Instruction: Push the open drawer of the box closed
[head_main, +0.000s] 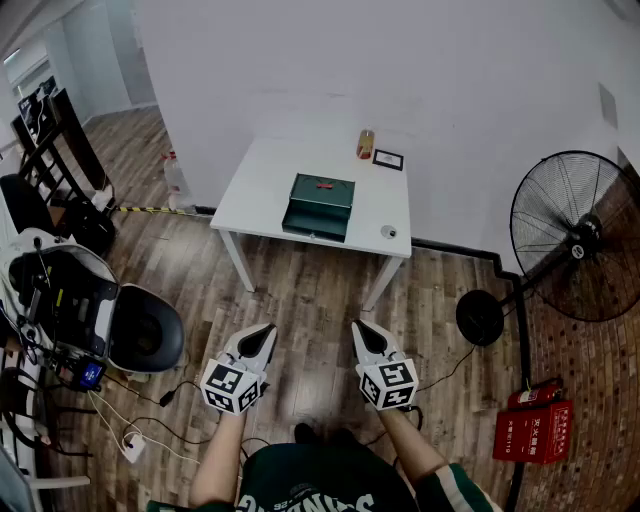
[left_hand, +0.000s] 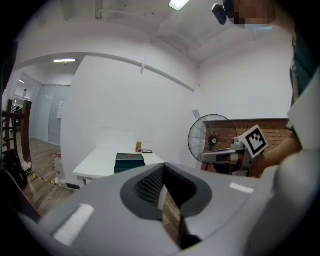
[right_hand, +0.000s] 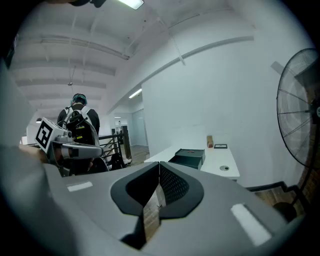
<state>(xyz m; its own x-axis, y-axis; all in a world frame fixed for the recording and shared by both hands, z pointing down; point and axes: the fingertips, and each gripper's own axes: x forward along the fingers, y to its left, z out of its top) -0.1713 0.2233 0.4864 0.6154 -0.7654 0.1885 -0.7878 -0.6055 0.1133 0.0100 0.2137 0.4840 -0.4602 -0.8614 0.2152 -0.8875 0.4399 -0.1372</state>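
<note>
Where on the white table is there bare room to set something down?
Bare: the left part of the table, between its left edge and the green box. Right of the box is tighter: a bottle and framed card at the back, a small round object at the front.

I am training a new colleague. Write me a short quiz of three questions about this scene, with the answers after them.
1. True or false: the drawer of the green box on the white table stands open.
2. Where is the big fan? A: on the table. B: on the floor, right of the table. C: behind the person.
3. How do the jaws of the left gripper and the right gripper stand, and does either gripper touch the box?

Key:
1. True.
2. B.
3. Both are shut with nothing between them. Neither touches the box, and both are well short of the table.
</note>
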